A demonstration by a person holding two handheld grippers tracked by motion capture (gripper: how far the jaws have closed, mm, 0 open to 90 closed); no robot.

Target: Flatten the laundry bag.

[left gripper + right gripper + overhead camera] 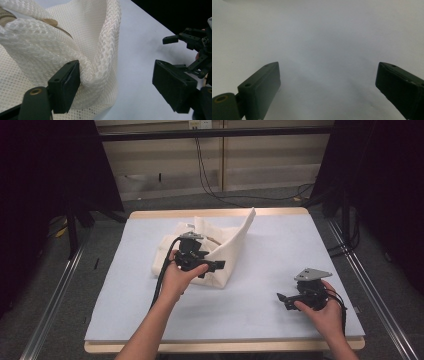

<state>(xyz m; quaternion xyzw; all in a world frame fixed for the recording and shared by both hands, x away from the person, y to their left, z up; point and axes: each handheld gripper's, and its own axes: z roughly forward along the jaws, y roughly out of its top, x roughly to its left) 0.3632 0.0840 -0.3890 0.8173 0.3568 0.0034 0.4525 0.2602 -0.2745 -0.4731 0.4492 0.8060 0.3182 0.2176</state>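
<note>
A white mesh cloth (200,251) lies bunched at the back middle of the pale blue table (280,245), with one corner (248,220) standing up. My left gripper (217,266) rests at the cloth's front right edge. In the left gripper view its jaws (117,72) stand open, and a thick fold of the cloth (100,57) leans on the left pad without being pinched. A tan strip (50,22) shows inside the folds. My right gripper (282,299) sits low at the front right, open over bare table (328,72). It also appears in the left gripper view (185,37).
Wooden table edges (220,346) frame the blue mat. Metal rails (55,295) run along both sides on the floor. Black cables (210,180) hang at the back wall, and dark curtains stand left and right.
</note>
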